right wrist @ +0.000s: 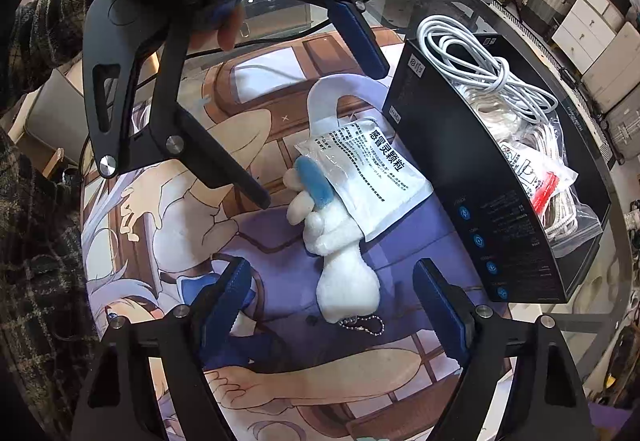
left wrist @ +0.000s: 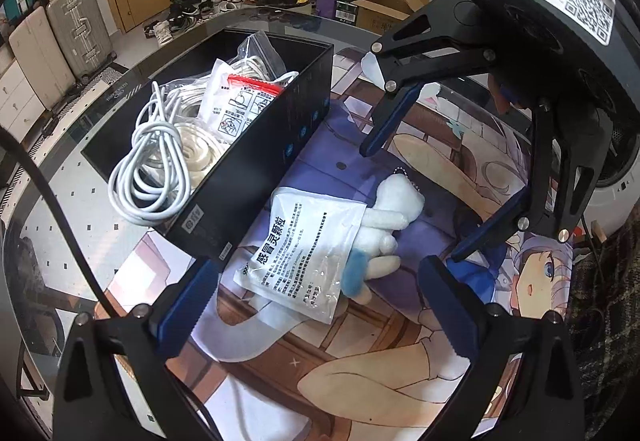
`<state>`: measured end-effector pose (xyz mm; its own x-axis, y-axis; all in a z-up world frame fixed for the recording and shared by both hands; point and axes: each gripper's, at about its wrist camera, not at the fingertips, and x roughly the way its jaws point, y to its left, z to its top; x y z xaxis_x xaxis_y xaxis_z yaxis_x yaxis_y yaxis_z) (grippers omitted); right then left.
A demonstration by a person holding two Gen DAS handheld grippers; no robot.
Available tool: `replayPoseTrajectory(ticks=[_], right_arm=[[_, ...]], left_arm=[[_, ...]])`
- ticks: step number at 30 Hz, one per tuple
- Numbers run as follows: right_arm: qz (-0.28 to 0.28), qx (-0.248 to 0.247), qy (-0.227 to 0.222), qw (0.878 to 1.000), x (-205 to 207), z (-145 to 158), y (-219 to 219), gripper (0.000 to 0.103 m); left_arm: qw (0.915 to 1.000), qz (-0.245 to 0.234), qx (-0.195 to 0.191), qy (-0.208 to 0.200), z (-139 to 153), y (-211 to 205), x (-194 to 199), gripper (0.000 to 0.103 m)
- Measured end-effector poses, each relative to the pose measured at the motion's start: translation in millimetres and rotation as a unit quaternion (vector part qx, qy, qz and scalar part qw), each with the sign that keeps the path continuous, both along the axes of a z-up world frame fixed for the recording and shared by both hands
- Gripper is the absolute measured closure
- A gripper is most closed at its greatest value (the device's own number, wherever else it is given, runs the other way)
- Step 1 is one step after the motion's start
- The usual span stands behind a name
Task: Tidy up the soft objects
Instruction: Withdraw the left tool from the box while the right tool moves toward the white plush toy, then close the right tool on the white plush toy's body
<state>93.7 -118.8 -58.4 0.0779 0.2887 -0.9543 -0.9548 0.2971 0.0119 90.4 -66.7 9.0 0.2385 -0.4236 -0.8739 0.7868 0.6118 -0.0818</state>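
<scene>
Two soft things remain beside the black box [left wrist: 256,145] – a plush toy [left wrist: 384,225] half under a white sachet [left wrist: 304,253]; the left hand-held gripper [left wrist: 320,305] hangs open, empty. Right view: right hand-held gripper [right wrist: 328,293] open astride the toy – next, judged, close and lift.

Mat [left wrist: 360,373] lies on the desk [left wrist: 60,201]. Box [left wrist: 256,161] sits at the mat's edge, holding coiled cables [left wrist: 152,177] and packets [left wrist: 236,101]. Beside the box, on the mat: sachet [left wrist: 304,249], overlapping the plush toy [left wrist: 384,225]. Toy's bead chain [right wrist: 360,325] trails on the mat, away from the sachet.
</scene>
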Motion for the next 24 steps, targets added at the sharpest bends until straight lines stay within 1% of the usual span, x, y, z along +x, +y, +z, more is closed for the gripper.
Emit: replayPoseTrajectory(ticks=[2, 3, 5, 6, 7, 11, 13, 15, 17, 19, 20, 21, 22, 24], right_arm=[[0.003, -0.001, 0.003, 1.0, 3.1, -2.8, 2.4, 0.018], [0.003, -0.002, 0.005, 1.0, 4.8, -4.5, 3.6, 0.019], [0.004, -0.007, 0.009, 1.0, 7.9, -9.4, 7.9, 0.024], [0.005, -0.011, 0.01, 1.0, 10.3, -13.3, 9.5, 0.03], [0.007, -0.015, 0.01, 1.0, 11.0, -16.4, 11.5, 0.033], [0.014, -0.024, 0.009, 1.0, 13.5, -26.4, 18.8, 0.034], [0.02, -0.029, 0.008, 0.999, 11.8, -31.2, 22.6, 0.041], [0.026, -0.035, 0.008, 0.999, 14.3, -35.6, 26.0, 0.045], [0.034, -0.043, 0.007, 0.998, 13.6, -41.0, 29.9, 0.047], [0.036, -0.043, 0.011, 0.998, 14.9, -43.1, 31.4, 0.05], [0.036, -0.044, 0.019, 0.998, 16.3, -43.9, 31.3, 0.053], [0.035, -0.043, 0.021, 0.998, 18.4, -44.7, 32.1, 0.059], [0.036, -0.043, 0.02, 0.998, 19.3, -45.6, 33.5, 0.067], [0.034, -0.044, 0.024, 0.998, 18.9, -45.9, 31.8, 0.072]], left_arm=[[1.0, -0.005, 0.002, 0.003, -2.5, 0.0, 1.7, 0.002], [0.9999, -0.016, 0.0, 0.004, -3.8, 0.0, 2.8, 0.002], [0.9998, -0.017, 0.0, 0.006, -5.5, 0.3, 4.3, 0.002], [0.9998, -0.018, -0.001, 0.008, -6.7, 0.0, 4.5, 0.002], [0.9998, -0.019, -0.002, 0.009, -7.1, 0.3, 4.9, 0.002], [0.9998, -0.02, -0.003, 0.009, -9.0, 3.8, 5.0, 0.002], [0.9998, -0.02, 0.0, 0.006, -9.9, 5.8, 4.9, 0.002], [0.9998, -0.019, 0.0, 0.006, -10.4, 7.8, 5.6, 0.002], [0.9998, -0.021, 0.001, 0.007, -12.3, 8.7, 5.7, 0.002], [0.9997, -0.024, 0.003, 0.006, -13.5, 8.9, 4.6, 0.002], [0.9997, -0.025, 0.003, 0.007, -14.1, 9.4, 3.9, 0.002], [0.9996, -0.026, 0.003, 0.006, -15.1, 9.1, 3.7, 0.002], [0.9996, -0.028, 0.003, 0.006, -15.5, 8.5, 3.7, 0.002], [0.9995, -0.029, 0.003, 0.007, -17.1, 8.1, 4.4, 0.002]])
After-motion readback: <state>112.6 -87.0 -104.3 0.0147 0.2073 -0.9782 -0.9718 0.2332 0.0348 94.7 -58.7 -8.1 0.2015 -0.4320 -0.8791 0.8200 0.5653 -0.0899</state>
